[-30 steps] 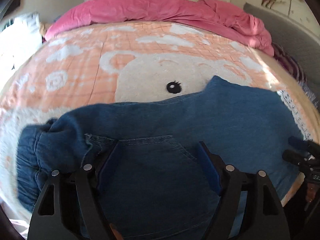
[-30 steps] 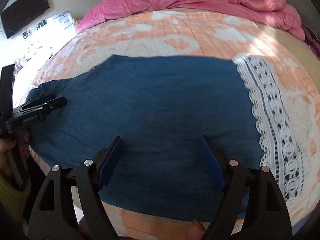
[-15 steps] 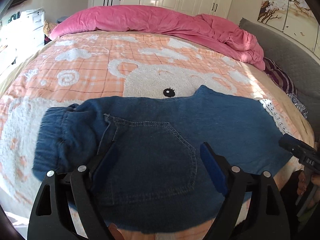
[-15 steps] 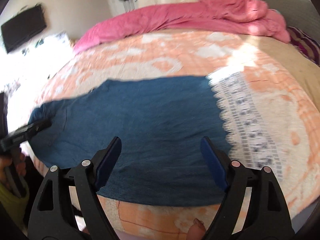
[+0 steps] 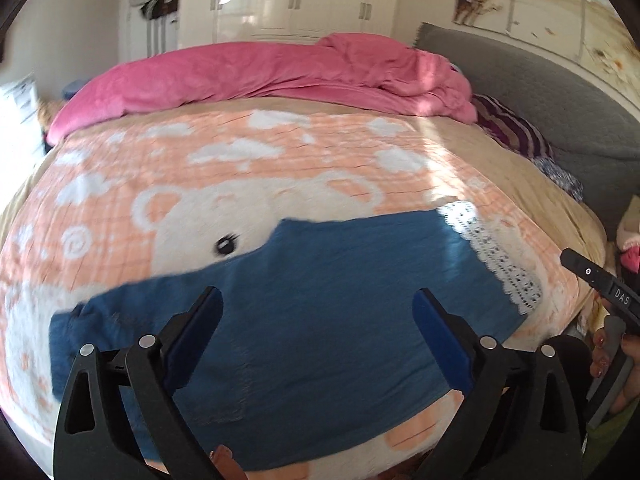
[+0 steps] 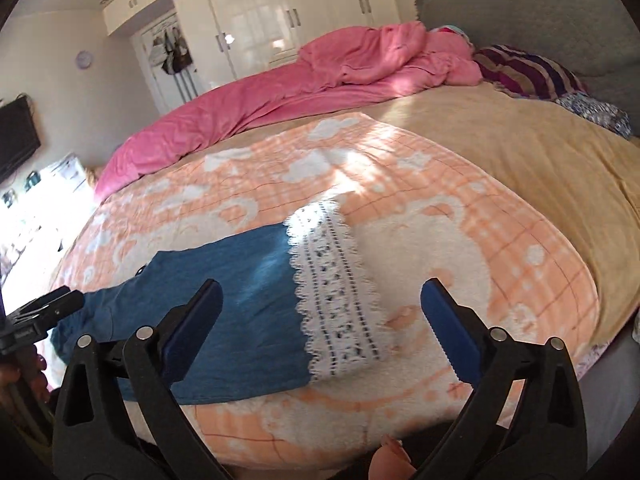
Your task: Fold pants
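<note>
Pants (image 5: 320,320): lying flat along the bed's (image 6: 560,184) near edge, lace hem (image 6: 336,300) toward the headboard end.
Left gripper (image 5: 318,338): jaws opening, nothing between them.
Right gripper (image 6: 320,334): jaws opening, empty too.
Next, I'd say: pinch the hem corners evenly, carry them to the waistband.

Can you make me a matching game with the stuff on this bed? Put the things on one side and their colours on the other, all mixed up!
Things:
1. pants
2. quilt
3. lace trim
4. headboard

Colours:
A. grey
B. white
C. blue
D. pink

Right pairs: 1-C, 2-D, 3-B, 4-A
</note>
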`<state>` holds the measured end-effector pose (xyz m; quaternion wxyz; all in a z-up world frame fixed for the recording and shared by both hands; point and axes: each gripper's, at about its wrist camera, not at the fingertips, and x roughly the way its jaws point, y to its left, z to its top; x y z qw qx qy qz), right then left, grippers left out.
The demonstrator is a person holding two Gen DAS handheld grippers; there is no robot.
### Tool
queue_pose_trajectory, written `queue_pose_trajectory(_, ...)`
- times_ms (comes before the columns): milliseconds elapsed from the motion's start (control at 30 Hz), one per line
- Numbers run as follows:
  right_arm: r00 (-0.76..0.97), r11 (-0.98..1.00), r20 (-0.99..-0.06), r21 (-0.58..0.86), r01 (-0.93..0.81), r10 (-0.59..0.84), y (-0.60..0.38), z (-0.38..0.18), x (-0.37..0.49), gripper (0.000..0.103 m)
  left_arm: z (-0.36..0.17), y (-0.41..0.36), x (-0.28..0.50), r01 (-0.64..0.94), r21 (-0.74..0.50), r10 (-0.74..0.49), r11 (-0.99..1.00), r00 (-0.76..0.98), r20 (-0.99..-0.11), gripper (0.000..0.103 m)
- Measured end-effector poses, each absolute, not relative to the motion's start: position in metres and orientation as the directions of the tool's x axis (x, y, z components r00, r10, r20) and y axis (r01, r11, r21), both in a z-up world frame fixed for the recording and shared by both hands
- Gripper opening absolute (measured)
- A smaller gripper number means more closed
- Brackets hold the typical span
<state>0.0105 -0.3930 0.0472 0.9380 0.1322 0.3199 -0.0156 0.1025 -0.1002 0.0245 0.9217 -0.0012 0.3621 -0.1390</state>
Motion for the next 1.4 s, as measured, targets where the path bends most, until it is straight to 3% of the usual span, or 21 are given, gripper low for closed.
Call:
queue_pose_trajectory(267, 0.768, 0.924, -0.639, 0.318, 0.212, 0.044, -0.425, 0.029, 0.01, 0.094, 0.033, -0.184, 0.148, 0.391, -0.082, -0.333, 0.917, 0.634, -0.698, 0.098)
queue_pose_trajectory(467, 0.725, 0.913, -0.677, 0.366, 0.18, 0.129, -0.419, 0.008, 0.022, 0.094, 0.024, -0.235, 0.187, 0.465, -0.081, -0.369, 0.881, 0.572, -0.732, 0.098)
queue_pose_trajectory(867, 0.663, 0.902, -0.718, 0.405, 0.147, 0.214, -0.397, -0.022, 0.037, 0.093, -0.023, -0.288, 0.274, 0.527, -0.221, -0.46, 0.821, 0.38, -0.803, 0.098)
queue_pose_trajectory(1067, 0.677, 0.913, -0.708, 0.387, 0.132, 0.202, -0.392, -0.025, 0.039, 0.088, -0.046, -0.305, 0.302, 0.559, -0.286, -0.507, 0.778, 0.289, -0.812, 0.097)
queue_pose_trajectory(1133, 0.676, 0.896, -0.701, 0.422, 0.137, 0.227, -0.396, -0.028, 0.04, 0.083, -0.054, -0.309, 0.308, 0.57, -0.328, -0.54, 0.754, 0.251, -0.803, 0.097)
queue_pose_trajectory(1200, 0.682, 0.886, -0.688, 0.446, 0.13, 0.246, -0.399, -0.027, 0.038, 0.07, -0.06, -0.31, 0.311, 0.575, -0.385, -0.585, 0.722, 0.209, -0.783, 0.095)
queue_pose_trajectory(1267, 0.69, 0.882, -0.679, 0.454, 0.128, 0.25, -0.401, -0.027, 0.038, 0.061, -0.066, -0.311, 0.313, 0.582, -0.423, -0.614, 0.695, 0.174, -0.77, 0.076)
queue_pose_trajectory(1400, 0.698, 0.866, -0.664, 0.483, 0.127, 0.268, -0.404, -0.029, 0.04, 0.06, -0.074, -0.31, 0.314, 0.58, -0.469, -0.648, 0.666, 0.139, -0.748, 0.075)
